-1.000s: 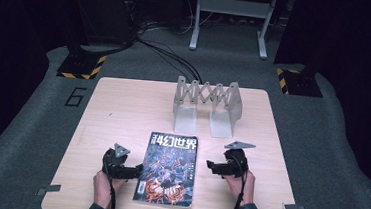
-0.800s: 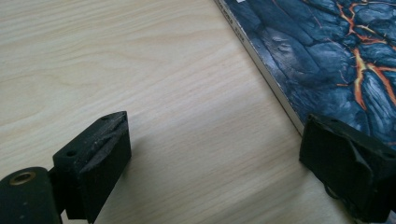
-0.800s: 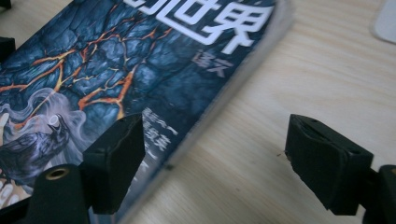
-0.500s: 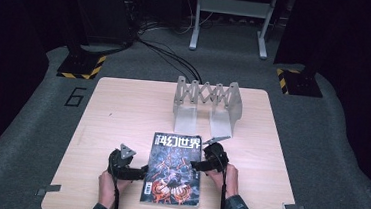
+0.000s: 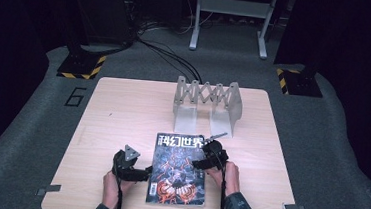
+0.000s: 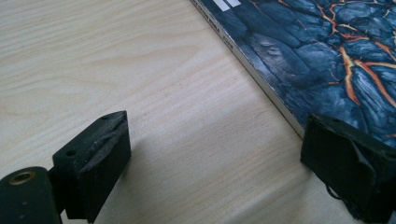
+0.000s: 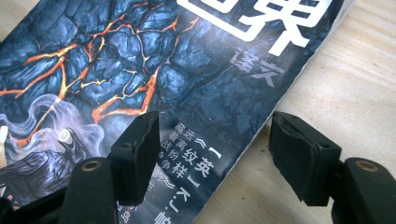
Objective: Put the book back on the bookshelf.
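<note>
A magazine [image 5: 177, 169] with a dark lava-patterned cover and white characters lies flat near the table's front edge. My left gripper [image 5: 145, 174] sits at its left edge, open wide. In the left gripper view [image 6: 215, 158] one jaw is over bare wood and the other at the cover's [image 6: 327, 51] border. My right gripper [image 5: 198, 163] is at the right edge, open, and its jaws have just been closing. In the right gripper view [image 7: 215, 149] they straddle that edge, one over the cover [image 7: 140, 60], one over the wood, neither pressing.
A grey folding rack [image 5: 207, 104] stands behind the magazine, towards the back of the wooden table [image 5: 123, 109]. Dark floor with cables [image 5: 167, 58] and a metal stand [image 5: 230, 18] lies beyond.
My right gripper has moved left from the bare wood onto the magazine's right edge, and its jaws stand narrower. The magazine has shifted slightly to the right. The left gripper has hardly moved.
</note>
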